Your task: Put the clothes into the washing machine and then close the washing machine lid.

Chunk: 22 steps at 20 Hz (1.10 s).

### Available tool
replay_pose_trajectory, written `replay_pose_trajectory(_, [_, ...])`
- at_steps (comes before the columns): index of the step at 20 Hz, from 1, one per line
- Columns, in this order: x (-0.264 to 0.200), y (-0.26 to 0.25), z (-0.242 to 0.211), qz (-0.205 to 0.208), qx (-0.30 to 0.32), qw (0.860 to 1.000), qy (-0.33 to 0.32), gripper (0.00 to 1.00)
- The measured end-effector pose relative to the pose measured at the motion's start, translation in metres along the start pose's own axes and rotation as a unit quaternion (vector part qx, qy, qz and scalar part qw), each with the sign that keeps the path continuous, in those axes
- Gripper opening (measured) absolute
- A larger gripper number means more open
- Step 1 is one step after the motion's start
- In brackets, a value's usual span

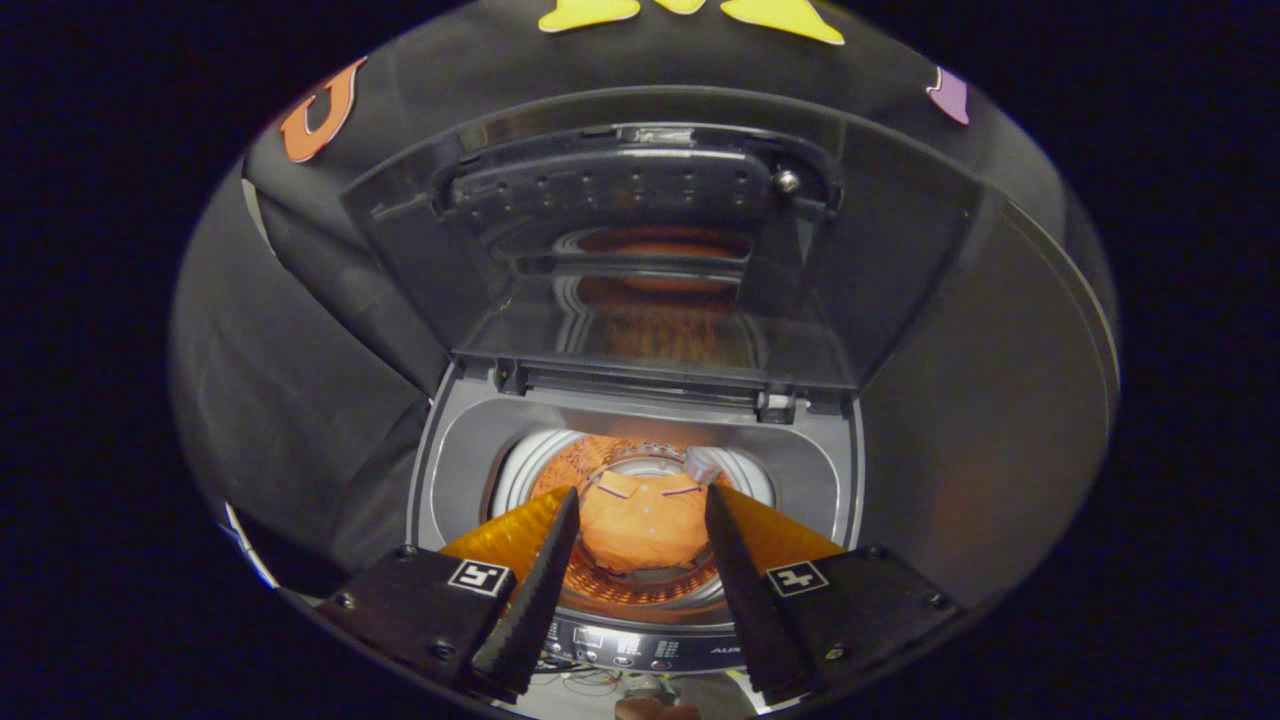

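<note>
Orange cloth garment (640,525) already sits down in the steel drum (540,465) of the grey top-loading washing machine (450,470), bunched in a heap, and we see it through the gap between our fingers, well below them. Gripper (640,510) has its fingers spread wide, pinching nothing. So we judge the loading half done and the lid step pending. Dark translucent hinged lid (640,260) stands upright beyond the fingers, hinged along the far edge of the tub opening, its long axis running crosswise to our pointing direction, its free edge up top. Key relation: lid is ahead and above, garment is below. Next move likely means going up and forward to catch that top edge and swing it towards us. Control panel (640,645) lies just under the fingers.
</note>
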<state>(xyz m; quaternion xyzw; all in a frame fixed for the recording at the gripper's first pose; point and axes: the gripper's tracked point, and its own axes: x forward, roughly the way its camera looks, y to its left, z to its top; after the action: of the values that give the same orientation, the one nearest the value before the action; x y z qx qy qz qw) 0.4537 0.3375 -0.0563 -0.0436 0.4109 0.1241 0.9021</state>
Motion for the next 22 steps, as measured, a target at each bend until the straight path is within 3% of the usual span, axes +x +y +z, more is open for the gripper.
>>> replay_pose_trajectory(6, [-0.038,-0.008,0.031,-0.003,-0.001,0.999,-0.032,0.79])
replay_pose_trajectory(15, [-0.113,-0.010,0.115,-0.001,0.005,0.995,-0.101,0.79])
replay_pose_trajectory(22, [-0.117,-0.008,0.168,-0.001,0.004,0.993,-0.119,0.79])
